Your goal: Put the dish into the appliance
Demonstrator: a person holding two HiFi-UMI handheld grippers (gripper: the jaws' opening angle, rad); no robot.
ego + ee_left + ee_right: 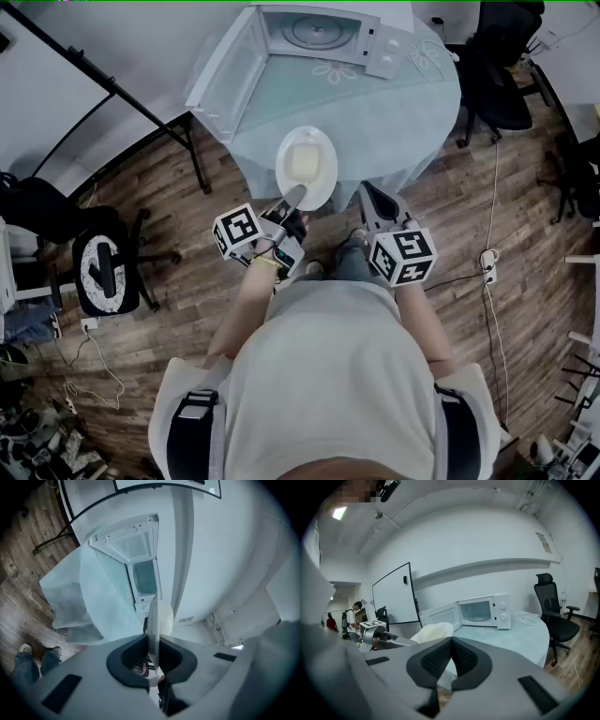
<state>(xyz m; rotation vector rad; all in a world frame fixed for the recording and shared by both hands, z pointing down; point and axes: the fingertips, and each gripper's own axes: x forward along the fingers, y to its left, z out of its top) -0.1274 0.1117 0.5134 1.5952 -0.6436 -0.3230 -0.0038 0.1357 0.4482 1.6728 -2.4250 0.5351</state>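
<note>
The left gripper (293, 194) has its fingers clamped on the near rim of the dish (307, 165). One finger is above the rim and one below, which seems to be why the dish rides level and reaches forward from the fingertips over the near edge of the worktop (403, 122). Something pale lies on the dish, so keeping it flat matters.

Well ahead of these fingertips, across the worktop, stands the microwave (314, 33). Its door (225, 77) is swung wide to the left, leaving the cavity open for the dish.

The right gripper (367, 191) sits just beside the dish with its fingers pressed together on nothing. It looks kept clear and free to steady things later.
</note>
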